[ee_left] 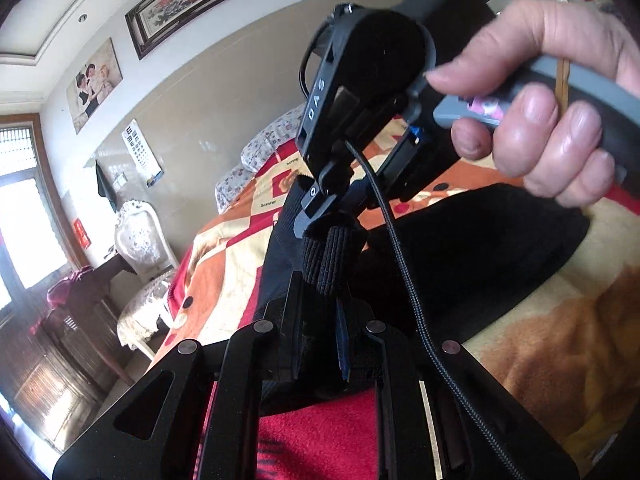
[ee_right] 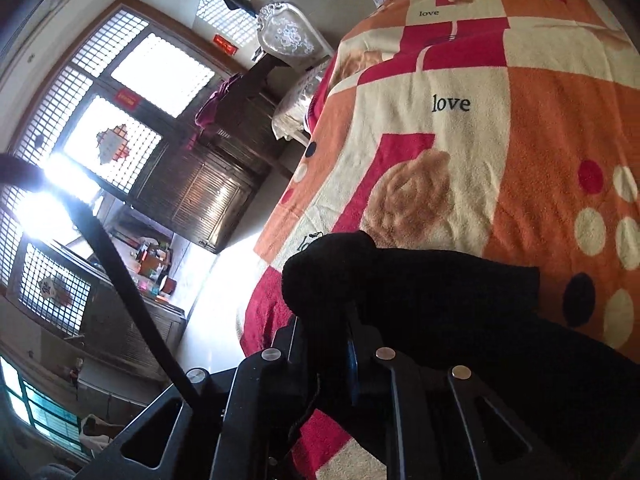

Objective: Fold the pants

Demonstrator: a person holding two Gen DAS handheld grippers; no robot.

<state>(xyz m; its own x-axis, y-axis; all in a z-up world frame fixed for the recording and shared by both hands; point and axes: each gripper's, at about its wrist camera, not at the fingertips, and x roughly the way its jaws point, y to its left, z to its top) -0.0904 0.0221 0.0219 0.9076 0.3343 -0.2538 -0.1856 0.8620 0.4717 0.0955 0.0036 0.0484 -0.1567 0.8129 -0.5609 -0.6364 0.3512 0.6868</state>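
While the black pants (ee_left: 460,256) lie bunched on the bed's patterned blanket (ee_right: 480,120), the left hand-held gripper (ee_left: 320,312) is clamped on a ribbed fold of them. Just beyond, the right hand-held gripper (ee_right: 332,344) pinches another bunch. A braided cable (ee_left: 404,264) crosses the left view; a chair (ee_right: 288,40) stands far left.

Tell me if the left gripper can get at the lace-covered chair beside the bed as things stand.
Probably not: the left gripper is shut on the black pants, and the chair stands off past the bed edge.
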